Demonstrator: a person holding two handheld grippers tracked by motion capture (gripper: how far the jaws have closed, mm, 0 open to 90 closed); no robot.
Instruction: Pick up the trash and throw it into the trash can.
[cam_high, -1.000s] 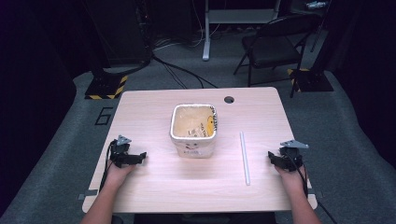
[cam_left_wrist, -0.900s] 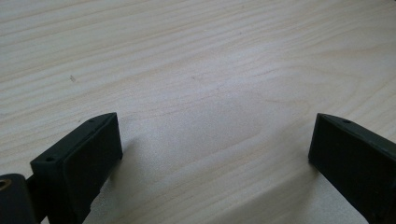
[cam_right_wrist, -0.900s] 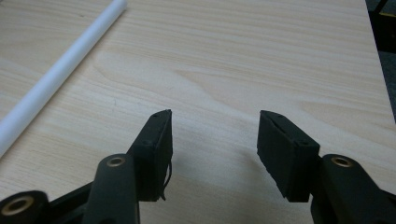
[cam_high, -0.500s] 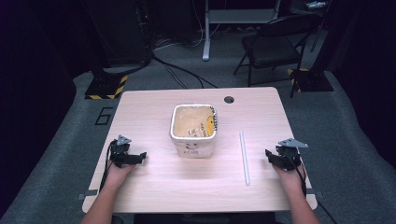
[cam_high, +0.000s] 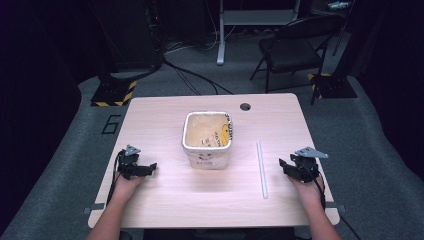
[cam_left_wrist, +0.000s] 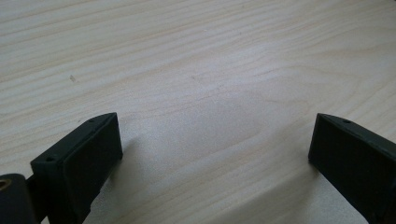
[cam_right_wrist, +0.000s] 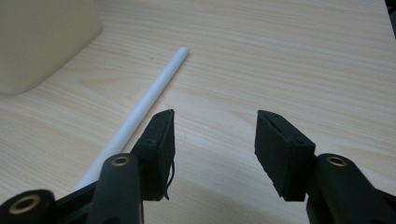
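A cream square tub (cam_high: 207, 137) with a label stands at the middle of the wooden table (cam_high: 165, 200). Right of it lies a thin white rod (cam_high: 261, 167), pointing away from me. My right gripper (cam_high: 284, 167) hovers just right of the rod, aimed toward it. In the right gripper view its jaws (cam_right_wrist: 214, 115) are open with bare wood between them, the rod (cam_right_wrist: 149, 95) passes left of the left jaw, and the tub (cam_right_wrist: 42, 37) is at the upper left. These jaws have just been closing a little. My left gripper (cam_high: 150, 167) rests open at the table's left, nothing between its jaws (cam_left_wrist: 215, 119).
A cable hole (cam_high: 245, 106) sits near the table's far edge. Behind the table a black folding chair (cam_high: 295, 50) stands on grey carpet, with cables and dark stands farther back. Bare wood lies between the tub and each gripper.
My right gripper has lifted slightly and shifted left, closer to the white rod. The left gripper, the tub and the rod have stayed put.
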